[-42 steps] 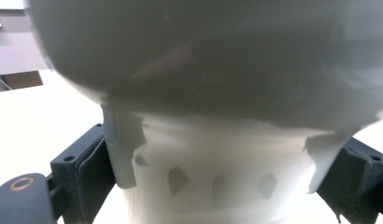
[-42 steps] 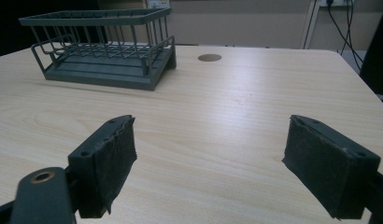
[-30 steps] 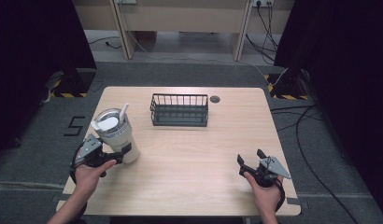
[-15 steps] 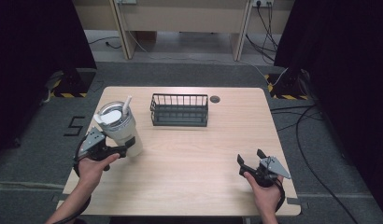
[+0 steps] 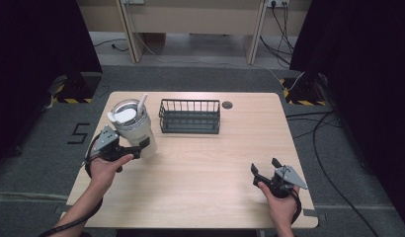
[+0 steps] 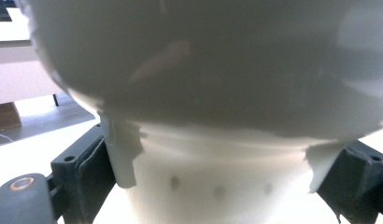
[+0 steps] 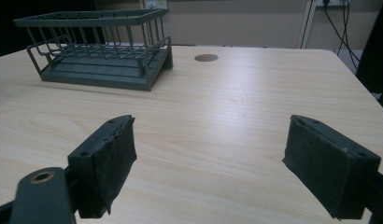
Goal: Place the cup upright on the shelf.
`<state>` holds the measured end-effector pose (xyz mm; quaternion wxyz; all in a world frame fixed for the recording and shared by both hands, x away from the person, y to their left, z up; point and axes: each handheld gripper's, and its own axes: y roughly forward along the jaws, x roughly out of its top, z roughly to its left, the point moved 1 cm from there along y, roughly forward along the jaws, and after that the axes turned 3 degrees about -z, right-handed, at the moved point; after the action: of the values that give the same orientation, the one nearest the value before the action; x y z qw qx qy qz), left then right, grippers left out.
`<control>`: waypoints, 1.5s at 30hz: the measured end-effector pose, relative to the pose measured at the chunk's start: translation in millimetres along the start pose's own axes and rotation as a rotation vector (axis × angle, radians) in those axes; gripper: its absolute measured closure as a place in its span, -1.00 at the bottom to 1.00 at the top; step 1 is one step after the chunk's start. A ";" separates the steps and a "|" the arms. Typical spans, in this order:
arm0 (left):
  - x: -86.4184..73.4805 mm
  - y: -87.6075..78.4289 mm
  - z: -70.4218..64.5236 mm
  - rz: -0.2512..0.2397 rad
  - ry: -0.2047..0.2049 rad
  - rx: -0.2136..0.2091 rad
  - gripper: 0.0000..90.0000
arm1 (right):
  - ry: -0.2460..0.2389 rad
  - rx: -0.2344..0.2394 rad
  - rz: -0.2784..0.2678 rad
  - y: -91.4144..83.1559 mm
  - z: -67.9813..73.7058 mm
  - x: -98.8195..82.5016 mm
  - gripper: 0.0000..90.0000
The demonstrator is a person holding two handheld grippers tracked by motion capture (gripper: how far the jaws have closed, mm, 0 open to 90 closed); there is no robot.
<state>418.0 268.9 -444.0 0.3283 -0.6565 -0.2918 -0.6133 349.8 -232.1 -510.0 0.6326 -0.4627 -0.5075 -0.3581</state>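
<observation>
High view: left gripper (image 5: 134, 146) clamps the one tumbler (image 5: 133, 127) low on its body, near the table's (image 5: 200, 168) left edge, just left of the one wire basket (image 5: 189, 116); whether it is lifted cannot be told. Right gripper (image 5: 263, 170) rests spread and empty. Likely step: carrying; next, lift clear over the basket rim.

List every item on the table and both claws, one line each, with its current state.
Tumbler: upright, lid on with straw, gripped at its lower body.
Wire basket: upright, empty, standing apart from the tumbler.
Left claw: shut on the tumbler.
Right claw: open, holding nothing, resting low at the table's near right.
Table: wooden top, a round hole behind the basket.
</observation>
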 end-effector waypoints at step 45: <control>41.0 63.4 -11.9 -0.036 0.023 -0.043 -0.78 | -0.008 0.007 0.015 2.7 -1.5 -4.0 -0.62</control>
<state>463.7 219.8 -407.4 0.3064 -0.6511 -0.2866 -0.6325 351.8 -232.7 -514.6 0.6349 -0.4659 -0.5076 -0.3497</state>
